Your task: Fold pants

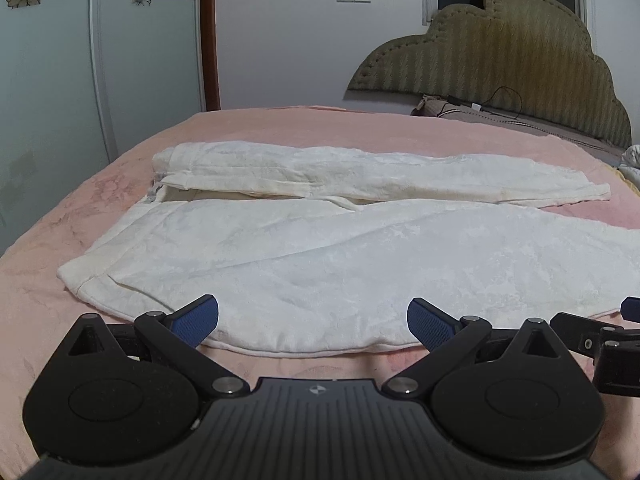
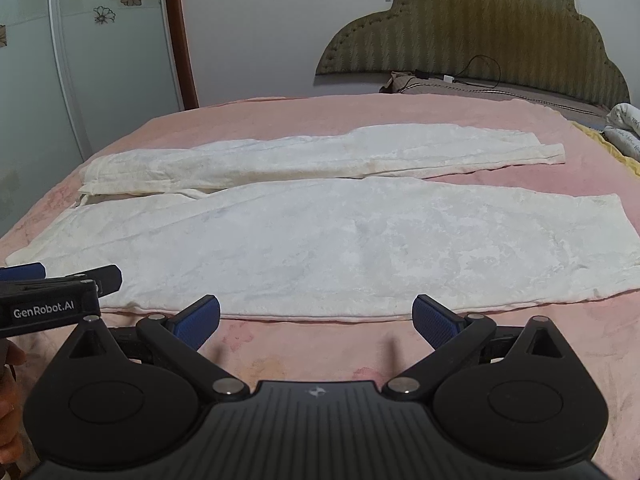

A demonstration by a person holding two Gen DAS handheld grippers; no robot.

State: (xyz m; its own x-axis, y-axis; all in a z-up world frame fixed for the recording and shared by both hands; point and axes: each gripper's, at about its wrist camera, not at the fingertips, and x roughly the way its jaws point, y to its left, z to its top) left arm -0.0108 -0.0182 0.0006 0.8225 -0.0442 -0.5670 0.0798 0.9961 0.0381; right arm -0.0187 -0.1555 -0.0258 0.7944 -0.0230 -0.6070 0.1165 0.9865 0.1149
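The white pants (image 1: 320,248) are spread flat on the pink bed (image 1: 280,128), both legs laid side by side. The left claw (image 1: 313,322) and the right claw (image 2: 316,320) are held wide open at the pants' near edge, nothing gripped.

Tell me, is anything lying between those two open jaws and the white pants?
Nothing visible. Only bare pink blanket separates the right gripper from the pants, and the left gripper already hovers at their near edge. Both jaws are open and empty.
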